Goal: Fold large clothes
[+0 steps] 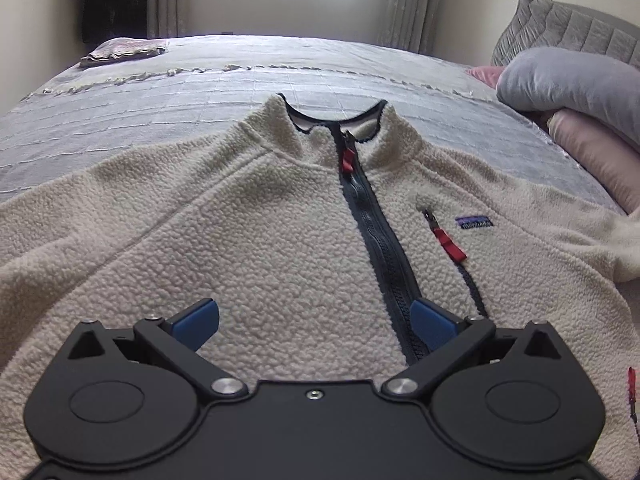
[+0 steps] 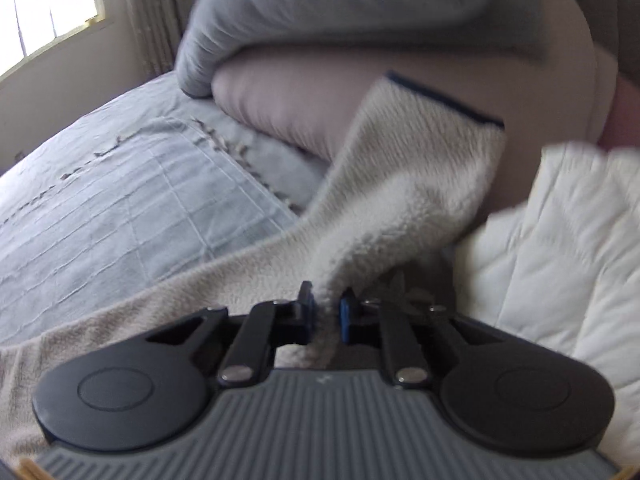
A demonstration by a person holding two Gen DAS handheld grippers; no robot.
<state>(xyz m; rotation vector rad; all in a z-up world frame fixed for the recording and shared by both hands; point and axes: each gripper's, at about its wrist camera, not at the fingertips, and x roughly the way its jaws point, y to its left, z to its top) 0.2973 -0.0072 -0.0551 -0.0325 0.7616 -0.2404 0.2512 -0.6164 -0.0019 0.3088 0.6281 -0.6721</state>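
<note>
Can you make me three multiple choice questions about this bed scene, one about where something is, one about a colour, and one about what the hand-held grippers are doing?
1. Where does the folded blanket lie?
A. far left corner of the bed
B. on the pillows
C. on the fleece

2. What colour is the pull on the fleece jacket's main zipper?
A. yellow
B. red
C. green

3. What is the right hand-held gripper doing?
A. hanging open
B. holding a pillow
C. pinching the fleece sleeve

Answers: 1 A, the left wrist view shows it beyond the collar at far left. 2 B, the tab below the collar is red. 3 C, cream fabric sits between its blue pads, while the left hand-held gripper is open over the fleece.
</note>
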